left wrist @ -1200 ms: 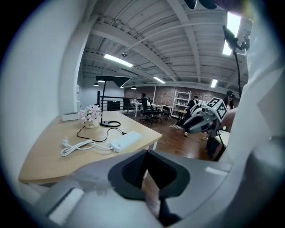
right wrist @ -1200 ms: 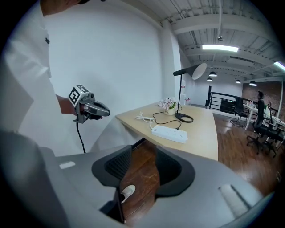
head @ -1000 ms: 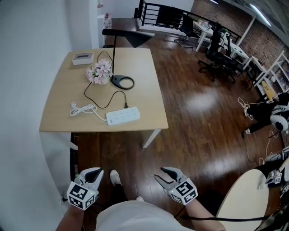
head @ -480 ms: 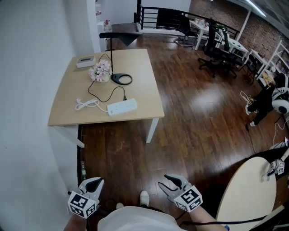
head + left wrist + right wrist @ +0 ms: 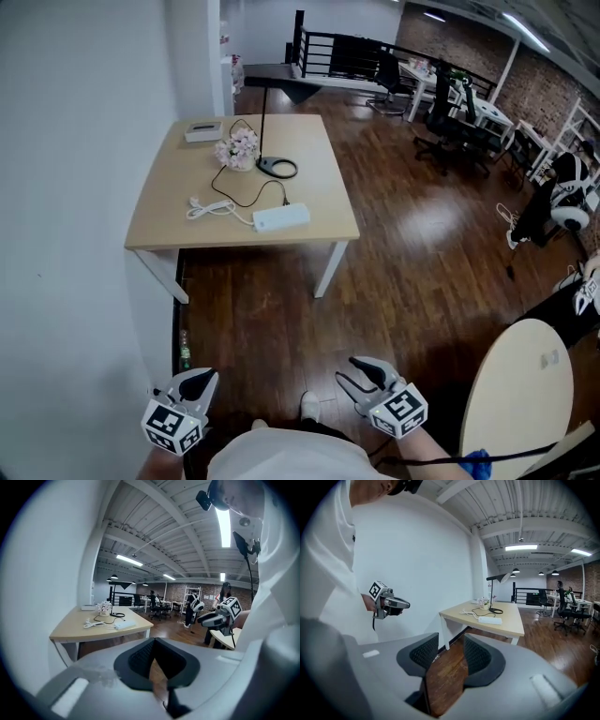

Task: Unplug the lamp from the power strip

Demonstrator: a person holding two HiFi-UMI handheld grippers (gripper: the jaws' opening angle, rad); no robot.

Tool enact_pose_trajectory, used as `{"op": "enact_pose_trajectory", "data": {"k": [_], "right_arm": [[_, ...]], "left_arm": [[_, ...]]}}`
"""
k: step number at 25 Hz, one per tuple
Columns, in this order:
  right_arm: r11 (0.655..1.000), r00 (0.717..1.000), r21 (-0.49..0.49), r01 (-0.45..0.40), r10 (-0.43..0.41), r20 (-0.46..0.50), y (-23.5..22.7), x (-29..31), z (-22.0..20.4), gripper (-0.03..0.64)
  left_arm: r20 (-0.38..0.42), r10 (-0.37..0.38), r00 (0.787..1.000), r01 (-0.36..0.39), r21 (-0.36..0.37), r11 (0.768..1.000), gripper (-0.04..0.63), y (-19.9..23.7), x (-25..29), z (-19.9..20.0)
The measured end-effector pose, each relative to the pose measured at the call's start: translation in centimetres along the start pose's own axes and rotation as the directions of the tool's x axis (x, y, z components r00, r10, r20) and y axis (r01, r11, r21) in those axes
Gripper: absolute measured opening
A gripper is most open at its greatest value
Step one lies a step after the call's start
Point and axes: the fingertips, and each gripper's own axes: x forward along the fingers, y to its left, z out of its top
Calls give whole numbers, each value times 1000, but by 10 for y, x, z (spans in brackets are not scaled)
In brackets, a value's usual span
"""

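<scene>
A black desk lamp [image 5: 262, 122] stands on the light wooden table [image 5: 169, 211] far ahead of me. Its black cord runs to a plug [image 5: 284, 200] in the white power strip [image 5: 281, 218] near the table's front edge. Both grippers hang low by my body, far from the table. My left gripper [image 5: 192, 386] has its jaws together and holds nothing. My right gripper [image 5: 361, 375] is open and empty. The power strip [image 5: 121, 625] and the lamp [image 5: 112, 599] show small in the left gripper view. In the right gripper view the strip [image 5: 490, 619] lies beyond the open jaws.
Pink flowers [image 5: 238, 148], a white box [image 5: 202, 131] and a coiled white cord [image 5: 211, 206] share the table. A white wall runs along the left. Dark wooden floor lies between me and the table. A round table [image 5: 511, 394] is at lower right, office chairs [image 5: 450, 122] beyond.
The table now looks smaller and sits further right in the head view, as if I stepped back. Both grippers have sunk lower in the frame, with their jaws unchanged.
</scene>
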Motion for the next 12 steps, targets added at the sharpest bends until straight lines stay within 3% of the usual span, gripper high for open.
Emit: {"op": "enact_pose_trajectory", "data": {"k": [6,12], "right_arm": [[998,998,-14,58,-58,28,47,-13,2,169],[998,998,-23,60,-60,24,90,-16,1,164]], "left_arm": [[29,-25,999,24,20,1000,6,0,-43,-25],[40,-42,998,41,15,999,6,-4,-78,-44]]}}
